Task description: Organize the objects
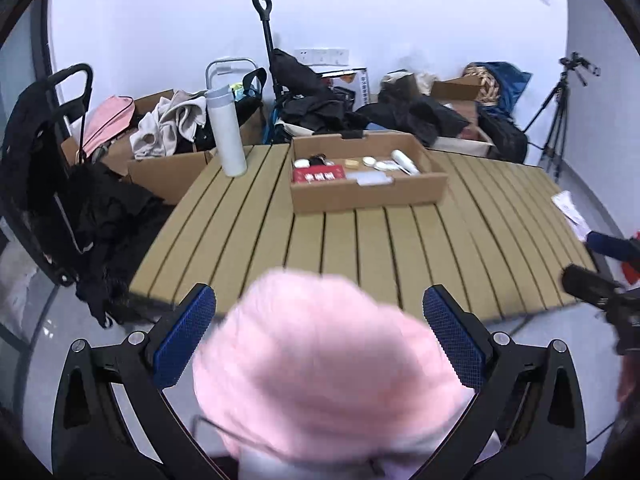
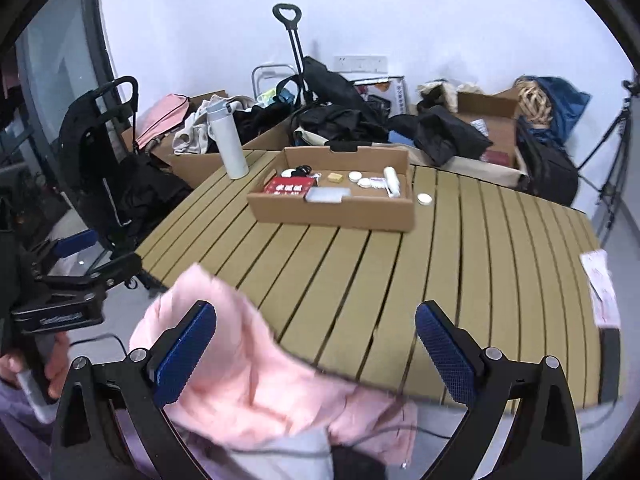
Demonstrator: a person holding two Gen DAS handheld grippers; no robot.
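A fluffy pink cloth [image 1: 320, 360] hangs over the near edge of the slatted tan table [image 1: 360, 248]. In the left wrist view it bulges up between the wide-apart fingers of my left gripper [image 1: 320, 332], which stands open around it. In the right wrist view the pink cloth [image 2: 240, 368] droops off the table's [image 2: 460, 260] near left corner. My right gripper [image 2: 316, 340] is open, its left finger in front of the cloth and its right finger over bare slats. A shallow cardboard box [image 1: 368, 196] [image 2: 332, 214] mid-table holds a red packet, a white case and small white jars.
A tall white bottle [image 1: 226, 132] [image 2: 228, 140] stands at the table's far left. A white round lid [image 2: 424, 199] lies beside the box. Papers [image 2: 600, 284] rest at the right edge. Cartons, clothes, bags, a trolley and a tripod [image 1: 556, 120] crowd the floor behind.
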